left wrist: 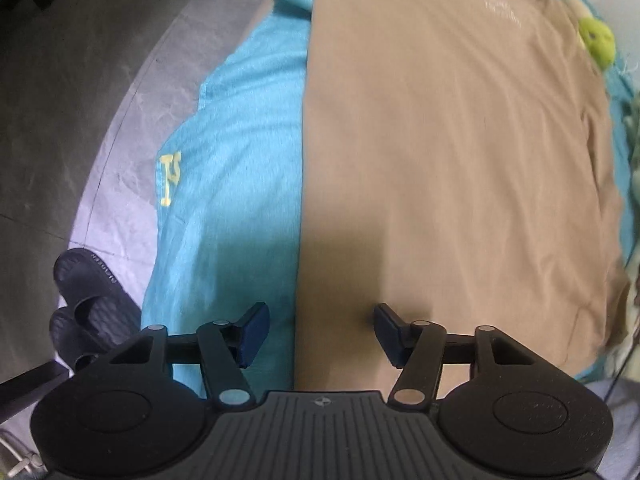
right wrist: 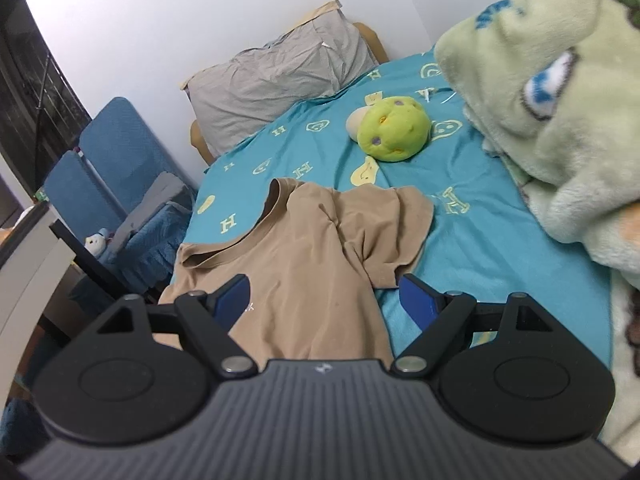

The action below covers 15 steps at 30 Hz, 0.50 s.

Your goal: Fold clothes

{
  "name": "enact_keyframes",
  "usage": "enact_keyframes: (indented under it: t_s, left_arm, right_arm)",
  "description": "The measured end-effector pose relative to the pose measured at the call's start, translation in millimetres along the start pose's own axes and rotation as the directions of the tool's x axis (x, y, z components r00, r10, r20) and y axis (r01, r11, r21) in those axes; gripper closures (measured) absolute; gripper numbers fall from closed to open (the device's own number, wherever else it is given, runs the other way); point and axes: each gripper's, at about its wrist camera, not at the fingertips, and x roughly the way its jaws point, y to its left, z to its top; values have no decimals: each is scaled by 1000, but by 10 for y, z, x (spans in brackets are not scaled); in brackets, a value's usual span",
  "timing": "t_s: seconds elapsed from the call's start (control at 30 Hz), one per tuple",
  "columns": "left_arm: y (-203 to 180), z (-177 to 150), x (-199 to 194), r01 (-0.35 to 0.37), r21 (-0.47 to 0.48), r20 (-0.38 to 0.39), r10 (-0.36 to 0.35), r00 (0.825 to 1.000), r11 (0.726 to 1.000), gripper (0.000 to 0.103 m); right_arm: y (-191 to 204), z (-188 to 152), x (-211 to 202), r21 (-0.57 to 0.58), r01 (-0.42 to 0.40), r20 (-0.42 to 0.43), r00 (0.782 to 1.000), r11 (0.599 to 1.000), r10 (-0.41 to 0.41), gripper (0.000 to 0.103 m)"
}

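Currently both my jaws stand apart, gripping nothing. Left gripper straddles the tan T-shirt's straight edge on the bed; right gripper hovers above its sleeve end.

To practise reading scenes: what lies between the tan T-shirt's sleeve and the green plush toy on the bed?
Only bare turquoise bedsheet, in the right wrist view, separates the tan T-shirt from the green plush toy.

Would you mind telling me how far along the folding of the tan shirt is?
Done: the tan T-shirt is spread on the teal bedsheet, its left side apparently already folded straight. In hand: nothing; the left gripper and right gripper hover open. Left: the rumpled sleeve and remaining folds.
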Motion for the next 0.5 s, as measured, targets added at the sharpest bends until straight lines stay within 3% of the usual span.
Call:
enact_keyframes:
  t_s: [0.13,0.17,0.2,0.23,0.5]
  left_arm:
    - [-156,-114,-18,-7,97,-12,8,1000,995,63]
    - [-175,-134,-16,-8,109,-17,10,1000,994,74]
    - [-186,-143,-26,-13,118,-19,15,1000,993,92]
    - [-183,-136,-57,-26,123,-15,28,999,992,98]
    - [-153,-77,-305,-127,160,16,126,992,979,102]
  right_arm:
    - [29,-30,-83,-31,23,16,1000,999,-22,20]
    - [34,-43,-78,-38,30,15,999,999,-29,20]
    - [37,-58,-67,-42,36,11,999,998,-35,20]
    - [36,-70,-57,-46,36,5,999,998,-36,20]
    - [45,-86,-34,-51,12,-4,1000,999,-12,20]
